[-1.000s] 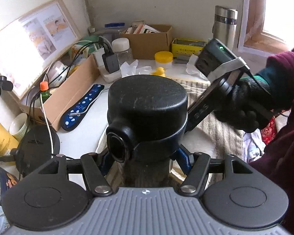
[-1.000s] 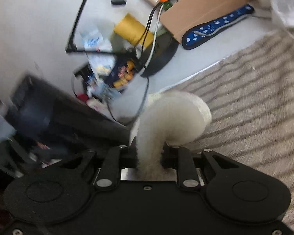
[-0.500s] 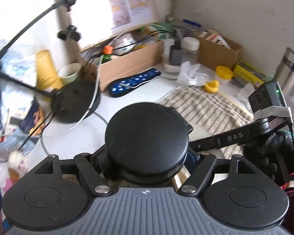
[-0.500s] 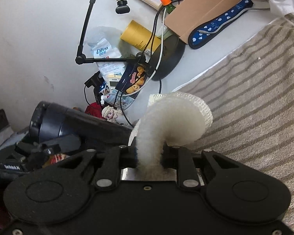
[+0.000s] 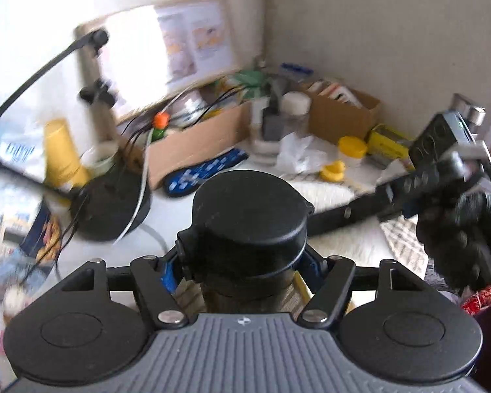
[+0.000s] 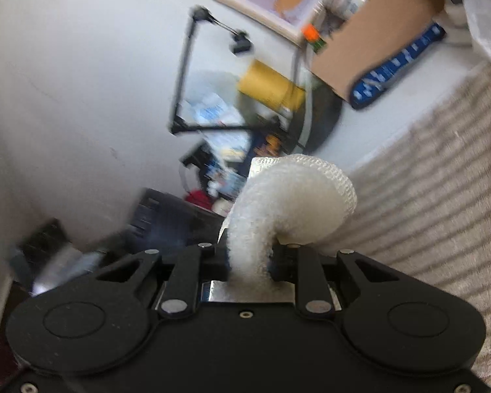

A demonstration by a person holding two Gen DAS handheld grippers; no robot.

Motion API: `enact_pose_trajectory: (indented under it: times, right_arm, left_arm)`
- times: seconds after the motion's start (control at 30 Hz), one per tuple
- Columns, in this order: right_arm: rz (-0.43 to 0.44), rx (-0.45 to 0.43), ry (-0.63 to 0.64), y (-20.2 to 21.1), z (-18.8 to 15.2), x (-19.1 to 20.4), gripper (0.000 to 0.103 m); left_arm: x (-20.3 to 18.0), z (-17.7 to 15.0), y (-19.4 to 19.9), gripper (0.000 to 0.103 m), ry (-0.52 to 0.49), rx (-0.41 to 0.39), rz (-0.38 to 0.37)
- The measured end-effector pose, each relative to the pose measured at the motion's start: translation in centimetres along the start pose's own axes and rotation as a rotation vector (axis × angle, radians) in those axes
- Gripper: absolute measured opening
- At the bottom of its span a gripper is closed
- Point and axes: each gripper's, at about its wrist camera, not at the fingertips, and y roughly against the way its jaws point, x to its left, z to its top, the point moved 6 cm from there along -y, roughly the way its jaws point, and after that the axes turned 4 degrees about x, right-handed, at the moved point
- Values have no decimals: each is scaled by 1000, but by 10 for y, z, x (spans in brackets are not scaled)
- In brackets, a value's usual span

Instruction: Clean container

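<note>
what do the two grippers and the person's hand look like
The left gripper has a grey ribbed body, black round discs and black linkage arms with blue fingers. The right gripper is all black with silver pivot bolts. The hand wears a black knit glove.

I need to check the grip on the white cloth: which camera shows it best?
The right wrist view. There the white cloth fills the centre, pinched in the right gripper and curling over above the striped towel. The left wrist view shows only that gripper's side, held by a gloved hand; the cloth itself is not visible.

Flask [image 5: 248,226] between claw fingers [image 5: 314,270]
</note>
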Motion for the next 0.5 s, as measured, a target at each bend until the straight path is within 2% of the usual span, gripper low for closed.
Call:
enact_pose_trajectory:
  times: [0.13,0.2,0.27,0.4,0.5]
  right_arm:
    - [84,-44,-5,14,12,14,19]
    - [126,-66,-8,22,18,21,19]
    - [168,-87,-10,29,24,28,19]
    - [252,-131,-15,45,36,42,19]
    - [260,-81,-47,32,32,38,19]
  left_arm:
    - [-8,4,-4,69,-30,-10,-70]
    - [-12,-1,-10,69,-54,-2,-99]
    - [-13,-7,-12,68,-42,-28,-123]
    - [-14,-15,-7,68,-58,-41,-135]
    - [-14,-19,-4,68,-63,-55,-137]
